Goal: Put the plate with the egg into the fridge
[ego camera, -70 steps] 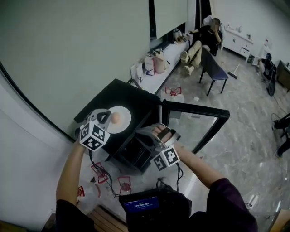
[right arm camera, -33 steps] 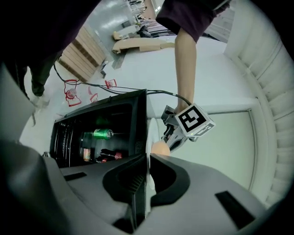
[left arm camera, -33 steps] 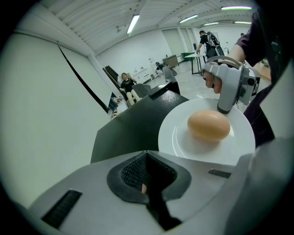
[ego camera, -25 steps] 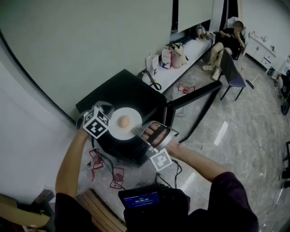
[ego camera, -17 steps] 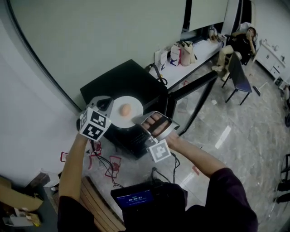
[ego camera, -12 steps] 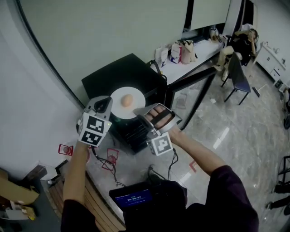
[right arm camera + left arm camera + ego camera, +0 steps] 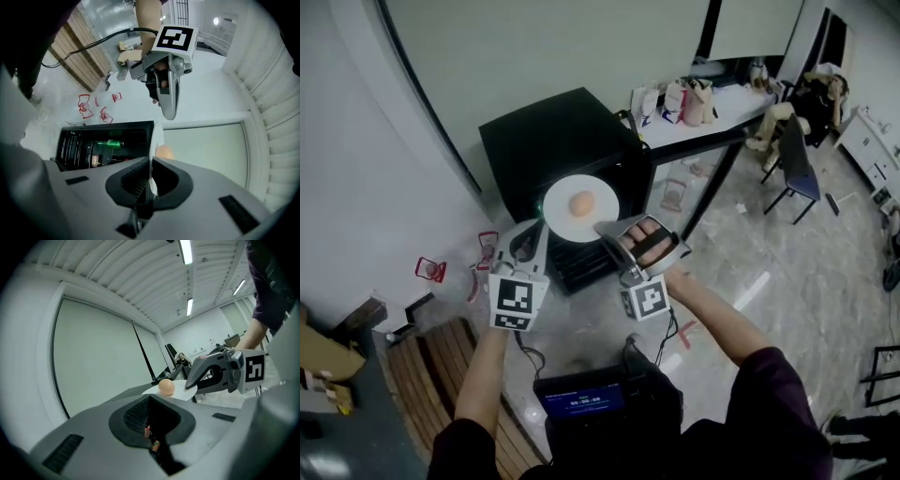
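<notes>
A white plate (image 7: 581, 208) with a brown egg (image 7: 582, 202) on it hangs in front of the black fridge (image 7: 553, 141), just above its open front. My right gripper (image 7: 611, 231) is shut on the plate's near right rim. The right gripper view shows the plate (image 7: 157, 133) edge-on between its jaws, with the egg (image 7: 164, 151) beyond. My left gripper (image 7: 538, 232) is off the plate, just left of it, shut and holding nothing. In the left gripper view the plate (image 7: 183, 394) and egg (image 7: 166, 386) lie ahead, the right gripper (image 7: 194, 383) clamped on the rim.
The fridge's glass door (image 7: 703, 178) stands open to the right. A green bottle (image 7: 108, 143) and racks show inside. Red wire clips (image 7: 431, 270) lie on the floor at left, beside a slatted wooden bench (image 7: 441, 366). A chair (image 7: 797, 159) and seated person (image 7: 820, 94) are far right.
My left gripper has come off the plate's left rim, dropped back toward me and rolled. The right gripper has carried the plate along in front of the fridge.
</notes>
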